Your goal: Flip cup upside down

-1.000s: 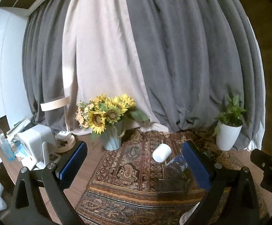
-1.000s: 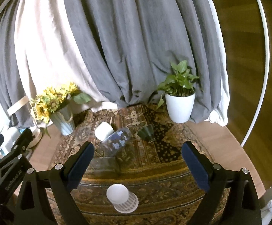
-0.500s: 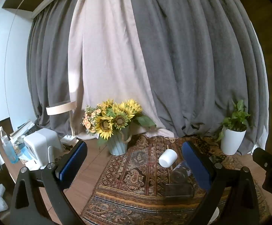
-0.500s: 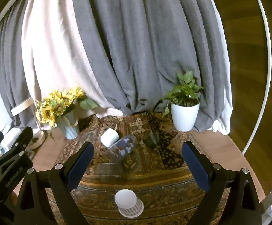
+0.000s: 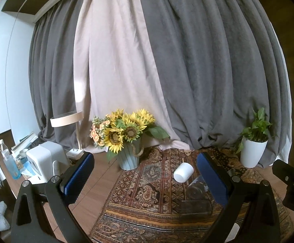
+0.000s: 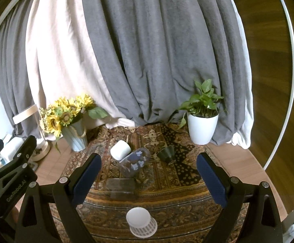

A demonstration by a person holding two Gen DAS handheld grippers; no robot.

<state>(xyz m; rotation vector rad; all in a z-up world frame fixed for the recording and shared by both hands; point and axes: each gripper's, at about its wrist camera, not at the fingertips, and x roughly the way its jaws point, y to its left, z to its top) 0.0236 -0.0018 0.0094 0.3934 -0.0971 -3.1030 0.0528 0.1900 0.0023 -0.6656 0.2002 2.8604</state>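
Several cups lie on a patterned rug (image 6: 167,184). A white ribbed cup (image 6: 141,222) stands upside down nearest me, below and between my right gripper's open fingers. A clear flowered glass (image 6: 134,161) lies on its side, touching a white cup (image 6: 120,150) also on its side. A dark green cup (image 6: 166,154) lies tipped over to their right. A clear squat glass (image 6: 122,188) sits in front. My right gripper (image 6: 148,178) is open and empty above them. My left gripper (image 5: 145,179) is open and empty; the white cup (image 5: 183,172) shows between its fingers.
A sunflower vase (image 6: 74,135) stands at the rug's back left, a white potted plant (image 6: 202,127) at the back right. Grey and beige curtains hang behind. A white appliance (image 5: 43,159), bottles and a lamp (image 5: 67,119) sit at the left. Wooden floor surrounds the rug.
Both grippers have pulled back and tilted up, so the cups sit lower and farther in view. Both stay open and empty. The cups have not moved.
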